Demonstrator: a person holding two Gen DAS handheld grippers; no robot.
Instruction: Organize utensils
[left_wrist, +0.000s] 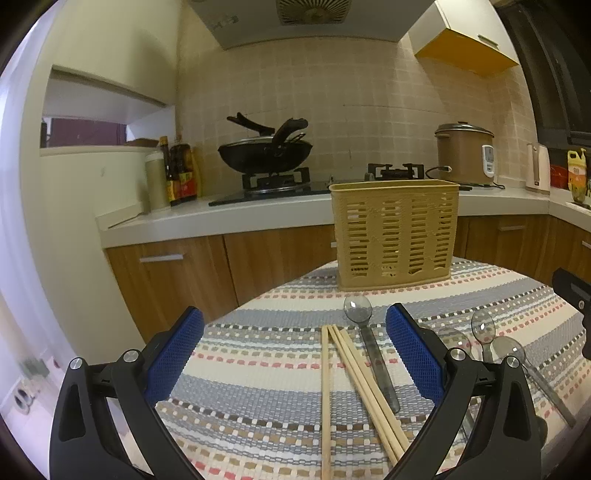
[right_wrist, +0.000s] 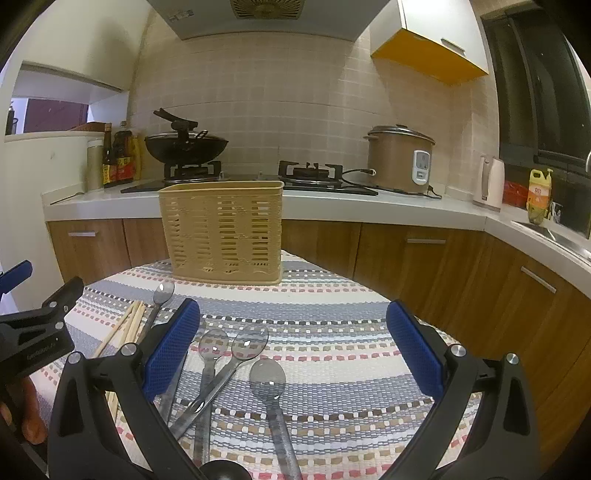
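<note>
A tan slotted utensil basket (left_wrist: 395, 236) stands upright at the far side of the striped mat; it also shows in the right wrist view (right_wrist: 223, 232). Wooden chopsticks (left_wrist: 354, 384) lie between my left gripper's fingers, with a clear spoon (left_wrist: 364, 332) beside them. My left gripper (left_wrist: 295, 354) is open and empty above them. Several clear spoons (right_wrist: 236, 362) lie on the mat under my right gripper (right_wrist: 293, 354), which is open and empty. The chopsticks (right_wrist: 127, 325) lie left of its left finger.
The table wears a striped woven mat (right_wrist: 332, 332). Behind it runs a kitchen counter (right_wrist: 369, 206) with a wok (right_wrist: 184, 146), stove, rice cooker (right_wrist: 400, 158), bottles and a kettle. The left gripper's body (right_wrist: 37, 332) is at the left edge.
</note>
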